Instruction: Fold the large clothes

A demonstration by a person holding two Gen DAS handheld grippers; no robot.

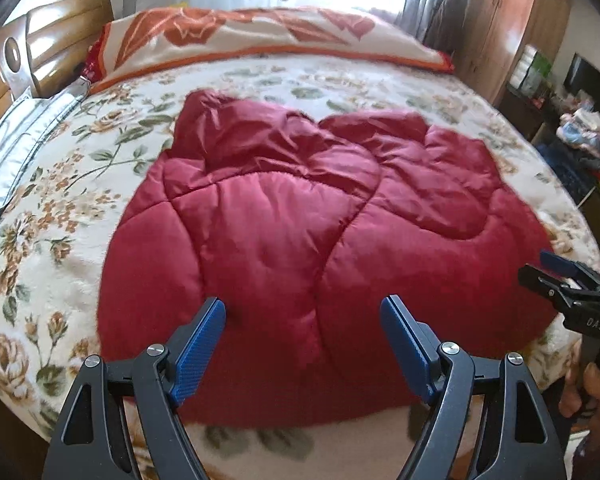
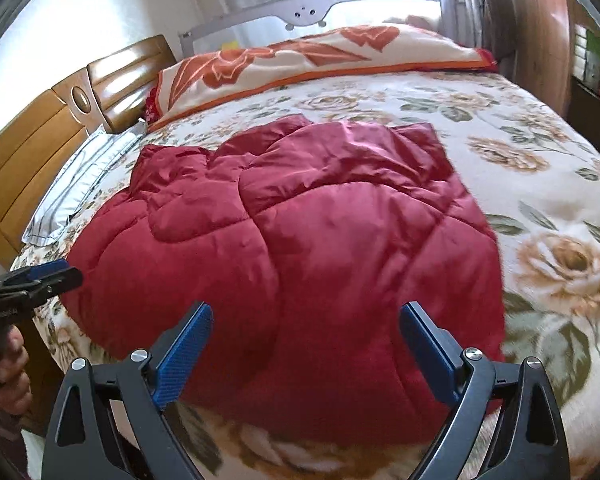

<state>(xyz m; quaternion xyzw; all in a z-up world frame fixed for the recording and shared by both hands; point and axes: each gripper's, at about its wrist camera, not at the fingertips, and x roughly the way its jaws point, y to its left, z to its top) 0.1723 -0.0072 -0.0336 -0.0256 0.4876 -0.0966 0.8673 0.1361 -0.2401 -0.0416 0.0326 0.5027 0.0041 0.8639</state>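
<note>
Red quilted jacket (image 1: 292, 216) lies below both wide, empty claws: left claw (image 1: 303, 312), right claw (image 2: 306, 318).

We see the left gripper (image 1: 304, 312) with a black frame, triangular cut-outs in the arms and round silver screws at the joints. Its fingers (image 1: 198, 354) carry blue textured pads. The right gripper (image 2: 306, 318) has the same build. White letters are printed on each black body, too small to read with certainty.
</note>
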